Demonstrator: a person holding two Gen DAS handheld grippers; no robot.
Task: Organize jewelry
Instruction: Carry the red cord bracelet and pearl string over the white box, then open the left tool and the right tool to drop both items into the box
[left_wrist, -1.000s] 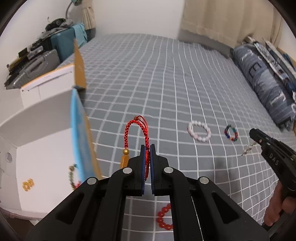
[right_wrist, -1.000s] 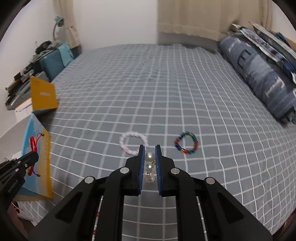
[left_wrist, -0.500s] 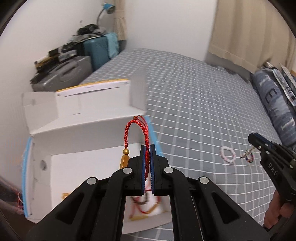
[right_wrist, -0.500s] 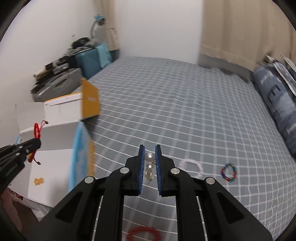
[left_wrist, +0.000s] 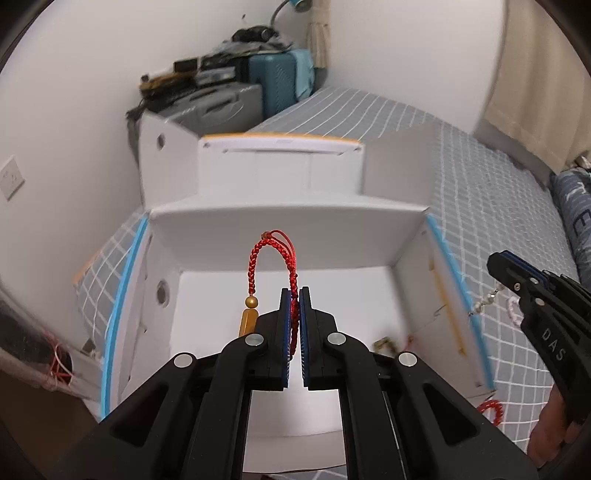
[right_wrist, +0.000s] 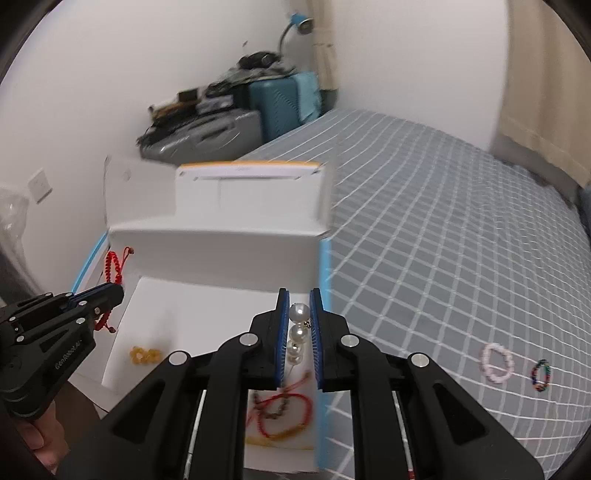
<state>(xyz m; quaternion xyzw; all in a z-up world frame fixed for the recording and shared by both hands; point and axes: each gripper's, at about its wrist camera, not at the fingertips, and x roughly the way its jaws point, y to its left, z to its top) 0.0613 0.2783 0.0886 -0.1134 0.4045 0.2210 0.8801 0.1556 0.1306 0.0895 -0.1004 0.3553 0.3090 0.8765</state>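
Note:
My left gripper (left_wrist: 294, 293) is shut on a red braided bracelet (left_wrist: 255, 258) with a gold bead, held above the open white box (left_wrist: 288, 229). My right gripper (right_wrist: 298, 295) is shut on a pearl strand (right_wrist: 297, 330) over the box's right wall (right_wrist: 323, 295). The left gripper (right_wrist: 110, 291) with the red bracelet (right_wrist: 112, 264) shows at the left of the right wrist view. The right gripper (left_wrist: 498, 264) with the pearl strand (left_wrist: 485, 301) shows at the right of the left wrist view. Red cord pieces (right_wrist: 280, 410) and yellow beads (right_wrist: 144, 353) lie inside the box.
A pale pink bead bracelet (right_wrist: 496, 363) and a multicoloured bead bracelet (right_wrist: 541, 374) lie on the grey checked bedspread (right_wrist: 443, 240). A red bead bracelet (left_wrist: 491, 410) lies by the box. Suitcases (left_wrist: 236, 99) stand by the wall behind.
Both grippers have swung left from the bedspread to above the open box, each still holding its piece. The loose bracelets have shifted to the right edge of view.

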